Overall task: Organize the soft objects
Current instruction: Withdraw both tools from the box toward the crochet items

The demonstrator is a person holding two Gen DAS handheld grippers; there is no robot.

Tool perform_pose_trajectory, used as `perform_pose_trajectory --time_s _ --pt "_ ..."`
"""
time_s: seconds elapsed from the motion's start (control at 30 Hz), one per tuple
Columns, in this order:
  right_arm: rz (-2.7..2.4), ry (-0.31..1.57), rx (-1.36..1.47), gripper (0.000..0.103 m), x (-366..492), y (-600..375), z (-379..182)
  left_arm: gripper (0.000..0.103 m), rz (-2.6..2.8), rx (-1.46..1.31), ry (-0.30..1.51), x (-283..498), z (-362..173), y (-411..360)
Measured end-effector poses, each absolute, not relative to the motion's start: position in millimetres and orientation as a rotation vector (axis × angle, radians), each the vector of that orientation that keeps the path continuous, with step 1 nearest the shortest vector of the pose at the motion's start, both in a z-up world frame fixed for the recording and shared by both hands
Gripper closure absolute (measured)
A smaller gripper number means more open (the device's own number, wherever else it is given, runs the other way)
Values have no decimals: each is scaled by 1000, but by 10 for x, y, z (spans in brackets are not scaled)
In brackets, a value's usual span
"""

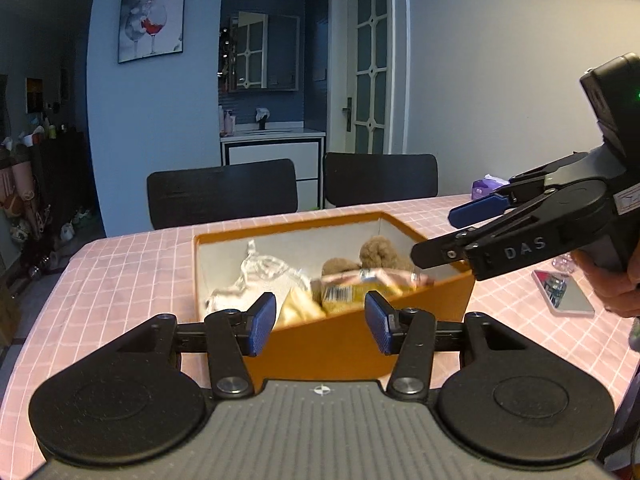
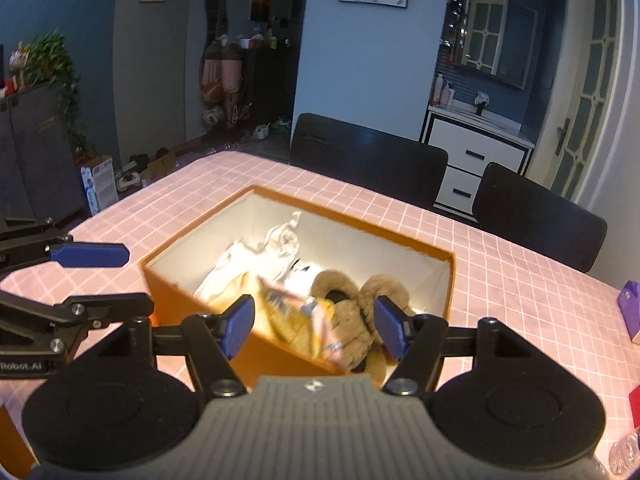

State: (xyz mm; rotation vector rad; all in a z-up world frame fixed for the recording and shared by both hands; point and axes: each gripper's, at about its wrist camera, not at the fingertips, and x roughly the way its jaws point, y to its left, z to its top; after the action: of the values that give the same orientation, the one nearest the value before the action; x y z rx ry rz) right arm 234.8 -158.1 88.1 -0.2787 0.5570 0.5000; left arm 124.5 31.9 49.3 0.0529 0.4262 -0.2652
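Observation:
An orange box (image 1: 352,340) (image 2: 180,292) stands on the pink checked tablecloth. Inside lie white cloth (image 1: 260,276) (image 2: 256,256), brown fluffy slippers (image 1: 380,254) (image 2: 360,300) and a yellow-pink snack packet (image 1: 368,284) (image 2: 300,320), which looks blurred. My left gripper (image 1: 320,328) is open and empty at the box's near wall. My right gripper (image 2: 316,328) is open and empty above the box's near corner; it also shows in the left wrist view (image 1: 440,236) over the box's right side. The left gripper shows in the right wrist view (image 2: 92,280) at the left.
Two black chairs (image 1: 224,192) (image 1: 380,178) stand at the table's far edge. A phone (image 1: 564,292) lies right of the box. A purple pack (image 1: 486,184) (image 2: 630,304) sits at the far right. A clear plastic thing (image 2: 624,456) lies at the near right.

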Motion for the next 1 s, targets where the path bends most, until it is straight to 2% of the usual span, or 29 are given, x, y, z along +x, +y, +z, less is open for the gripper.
perform_pose_trajectory --time_s 0.17,0.23,0.6,1.0 --pt "497 553 -304 36 2063 -1532 751 44 -239 18 458 1079 296 470" --pt "498 545 -308 24 1932 -1509 673 44 -224 -3 480 1042 205 525" --pt "499 539 -310 20 1515 -1315 101 44 -183 -38 583 857 -197 718" --pt "576 662 -196 3 1352 -1064 -494 44 -56 -68 606 667 -400 948"
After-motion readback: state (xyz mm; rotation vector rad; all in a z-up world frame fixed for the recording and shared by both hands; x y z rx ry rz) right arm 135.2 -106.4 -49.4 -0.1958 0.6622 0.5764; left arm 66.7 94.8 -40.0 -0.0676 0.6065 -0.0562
